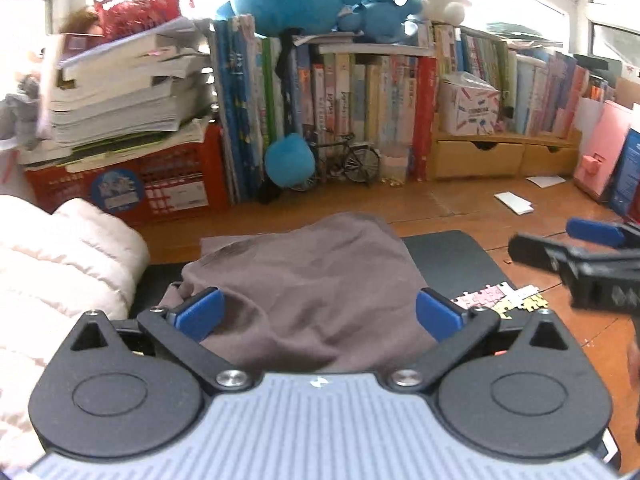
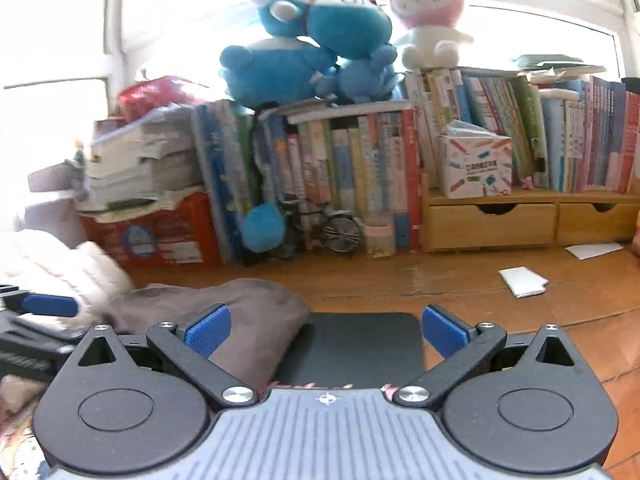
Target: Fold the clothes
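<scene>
A grey-brown garment lies bunched on a black mat on the wooden desk. My left gripper hovers over its near part with the blue pads wide apart and nothing pinched between them. In the right wrist view the same garment sits at the left, partly behind the left blue pad. My right gripper stands open above the black mat, holding nothing. The right gripper also shows at the right edge of the left wrist view.
A white puffy jacket lies at the left. Puzzle pieces rest by the mat's right corner. Books, a red crate, a toy bicycle, wooden drawers and plush toys line the back. Paper scraps lie on the desk.
</scene>
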### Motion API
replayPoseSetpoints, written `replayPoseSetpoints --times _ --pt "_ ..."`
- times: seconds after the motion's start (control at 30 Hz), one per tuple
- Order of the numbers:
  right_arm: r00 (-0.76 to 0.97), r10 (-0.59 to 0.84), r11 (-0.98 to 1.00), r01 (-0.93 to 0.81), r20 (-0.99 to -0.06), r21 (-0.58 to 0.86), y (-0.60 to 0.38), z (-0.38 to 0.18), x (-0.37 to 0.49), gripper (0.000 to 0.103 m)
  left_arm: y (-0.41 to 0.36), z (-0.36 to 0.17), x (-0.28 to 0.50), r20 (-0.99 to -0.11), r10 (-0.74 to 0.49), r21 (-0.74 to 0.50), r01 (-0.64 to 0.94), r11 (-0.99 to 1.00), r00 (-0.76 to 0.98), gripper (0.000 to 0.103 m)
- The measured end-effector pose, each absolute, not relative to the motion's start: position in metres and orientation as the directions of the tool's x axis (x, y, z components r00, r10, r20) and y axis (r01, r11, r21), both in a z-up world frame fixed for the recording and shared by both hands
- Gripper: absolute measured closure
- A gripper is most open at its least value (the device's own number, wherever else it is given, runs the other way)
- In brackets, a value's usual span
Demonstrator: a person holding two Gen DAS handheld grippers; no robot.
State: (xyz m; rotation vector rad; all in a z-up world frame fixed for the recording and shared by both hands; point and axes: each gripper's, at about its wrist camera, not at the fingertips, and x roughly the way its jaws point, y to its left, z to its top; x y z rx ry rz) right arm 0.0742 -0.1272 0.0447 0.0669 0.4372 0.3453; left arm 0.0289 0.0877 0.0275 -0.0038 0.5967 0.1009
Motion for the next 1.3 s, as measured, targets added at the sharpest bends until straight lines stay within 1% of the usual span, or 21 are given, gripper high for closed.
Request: replayPoseSetpoints --times 0.1,0.2,0.3,0.4,0.53,0.63,0.73,0.83,0.9,1.0,1.1,1.3 --pt "0.837 0.371 0.925 -0.370 -0.403 0.083 -0.115 0.039 0.055 0.000 0.083 0.018 0.024 -0.578 0.146 0.055 -0.141 0.989 0.803 0.000" --pt "0.847 0.339 0.923 -0.383 -0.410 -0.027 -0.098 0.029 0.040 0.000 0.085 0.006 0.020 -0.608 0.174 0.052 -0.180 0.982 0.775 0.000" --pt "0.851 0.316 0.923 -0.379 -0.420 -0.071 -0.089 0.019 0.033 0.000 0.090 -0.008 0.019 -0.622 0.164 0.016 -0.196 0.980 0.765 0.000" --pt "0.850 0.307 0.928 -0.368 -0.428 -0.065 -0.088 0.010 0.033 0.000 0.092 -0.023 0.024 -0.639 0.150 -0.007 -0.201 0.980 0.754 0.000" --pt "0.854 0.294 0.946 -0.323 -0.430 0.005 -0.099 -0.005 0.034 0.000 0.091 -0.042 0.024 -0.652 0.207 0.027 -0.250 0.968 0.730 0.000" --pt "0.839 0.320 0.945 -0.313 -0.441 0.092 -0.110 -0.015 0.036 0.000 0.089 -0.049 0.017 -0.627 0.240 0.059 -0.263 0.963 0.741 0.000" --pt "0.828 0.337 0.941 -0.311 -0.449 0.133 -0.116 -0.018 0.038 0.000 0.086 -0.046 0.015 -0.619 0.279 0.088 -0.288 0.954 0.734 0.000" --pt "0.812 0.331 0.943 -0.299 -0.480 0.145 -0.116 -0.023 0.042 0.000 0.079 -0.037 0.009 -0.576 0.314 0.133 -0.292 0.947 0.755 0.000" --pt "0.813 0.324 0.946 -0.290 -0.483 0.146 -0.117 -0.022 0.042 0.000 0.074 -0.029 0.003 -0.544 0.304 0.143 -0.271 0.952 0.782 0.000" --pt "0.819 0.338 0.941 -0.296 -0.463 0.164 -0.121 -0.020 0.040 0.000 0.067 -0.017 -0.009 -0.496 0.264 0.132 -0.228 0.965 0.827 0.000" --pt "0.816 0.340 0.940 -0.291 -0.467 0.176 -0.123 -0.020 0.041 0.000 0.058 -0.008 -0.014 -0.469 0.263 0.151 -0.217 0.964 0.843 0.000" --pt "0.807 0.310 0.951 -0.255 -0.503 0.176 -0.122 -0.021 0.048 0.000 0.055 -0.013 0.000 -0.550 0.257 0.166 -0.198 0.966 0.794 0.000"
